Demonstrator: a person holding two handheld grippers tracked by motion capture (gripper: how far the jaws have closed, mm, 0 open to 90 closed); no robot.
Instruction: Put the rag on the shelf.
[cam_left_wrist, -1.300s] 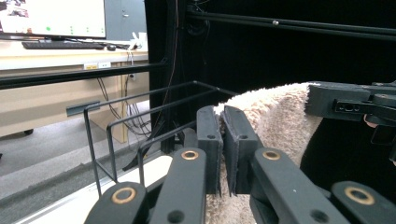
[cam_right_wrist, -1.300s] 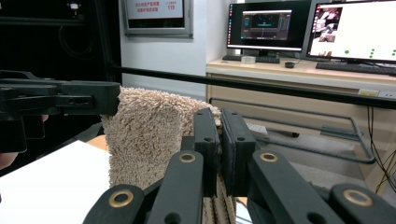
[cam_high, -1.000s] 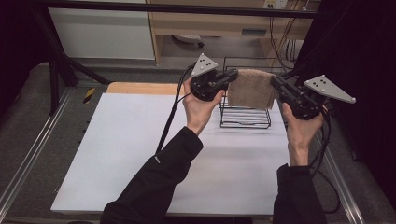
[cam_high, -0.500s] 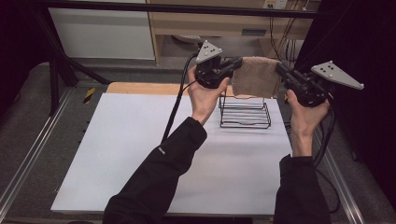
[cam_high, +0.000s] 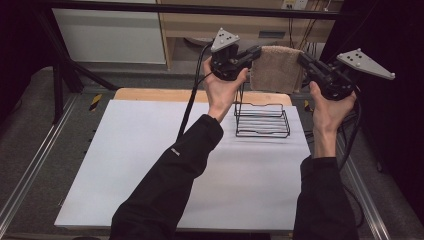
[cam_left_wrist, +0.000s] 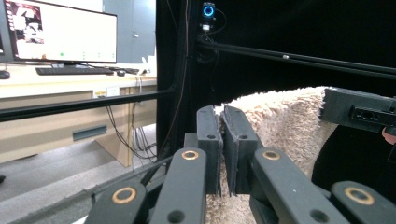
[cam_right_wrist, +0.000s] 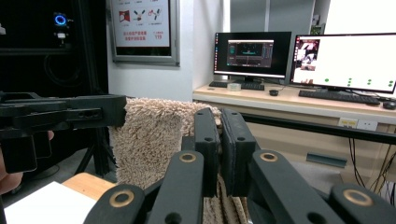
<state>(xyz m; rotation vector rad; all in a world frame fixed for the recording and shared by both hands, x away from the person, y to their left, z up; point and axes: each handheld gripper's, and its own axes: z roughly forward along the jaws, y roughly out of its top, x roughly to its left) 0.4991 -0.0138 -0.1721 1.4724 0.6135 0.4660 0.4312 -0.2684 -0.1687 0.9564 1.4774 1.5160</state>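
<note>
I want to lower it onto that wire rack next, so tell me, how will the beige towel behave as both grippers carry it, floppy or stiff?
Probably floppy: the towel hangs down below its pinched top corners. Its thick pile likely resists slipping in the shut left gripper and right gripper. It looks light, and should drape over the rack.

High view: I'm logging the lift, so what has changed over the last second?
Both tongs, left and right, have carried the towel upward and away from the person, so it now hangs clear above the rack instead of just over it. Each stays shut on a top corner of the towel. The rack and the white table have not moved.
</note>
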